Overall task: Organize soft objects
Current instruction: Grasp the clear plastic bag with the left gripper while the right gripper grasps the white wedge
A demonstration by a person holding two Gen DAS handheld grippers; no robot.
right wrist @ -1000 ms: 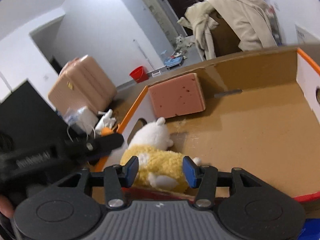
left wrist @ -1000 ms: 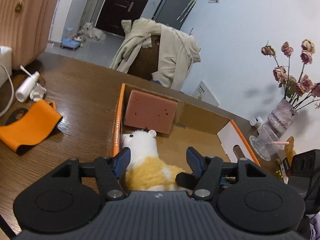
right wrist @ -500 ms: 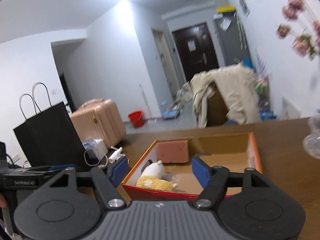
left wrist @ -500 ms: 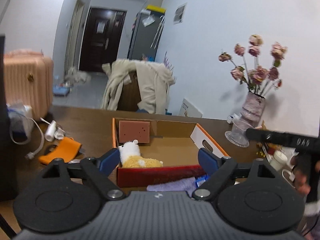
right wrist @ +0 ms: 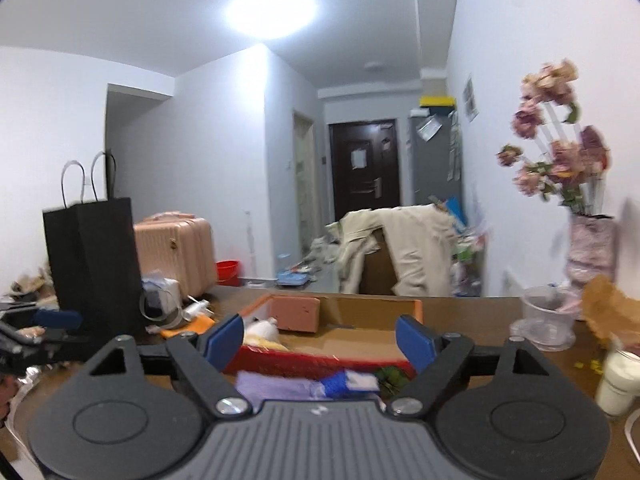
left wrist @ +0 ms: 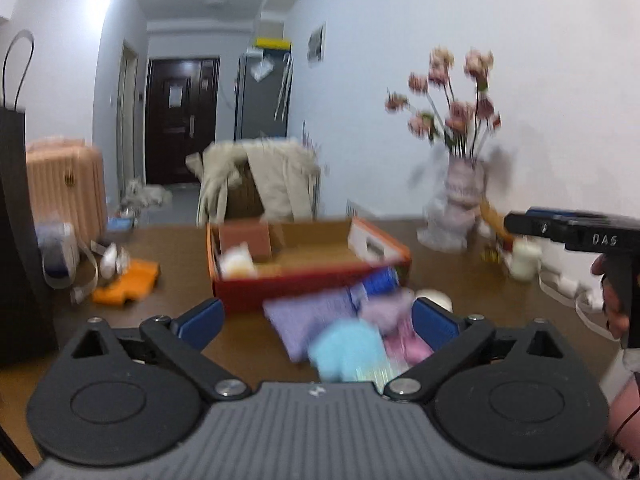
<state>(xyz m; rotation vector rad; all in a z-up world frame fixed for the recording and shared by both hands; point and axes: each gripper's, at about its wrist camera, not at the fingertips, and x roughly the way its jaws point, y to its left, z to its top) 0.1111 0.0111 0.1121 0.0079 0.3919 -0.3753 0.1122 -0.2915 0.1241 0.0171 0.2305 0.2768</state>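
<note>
A red and orange cardboard box [left wrist: 304, 280] [right wrist: 320, 362] stands on the brown table. In its left end lie a white and yellow plush toy [left wrist: 237, 261] [right wrist: 262, 330] and a pink sponge block [left wrist: 245, 239] [right wrist: 297, 314]. In front of the box lies a blurred pile: a purple cloth [left wrist: 310, 316] [right wrist: 276, 386], a light blue soft thing [left wrist: 348, 348], a pink one [left wrist: 400, 320] and a blue packet [left wrist: 380, 282] [right wrist: 348, 382]. My left gripper [left wrist: 318, 320] hangs above the pile, jaws opening, nothing between them. My right gripper [right wrist: 328, 338] hangs back from the box, jaws opening and empty.
A black paper bag [right wrist: 96, 264] stands at the table's left, with an orange cloth [left wrist: 128, 284] and a cable beside it. At the right stand a vase of dried flowers [right wrist: 588, 248], a plastic cup [right wrist: 548, 316] and a white bottle [right wrist: 620, 380]. A coat-draped chair [right wrist: 400, 248] is behind the table.
Both grippers have let go of the plush toy, which stays in the box. They have drawn back and up from the box, and their jaws have spread wider.
</note>
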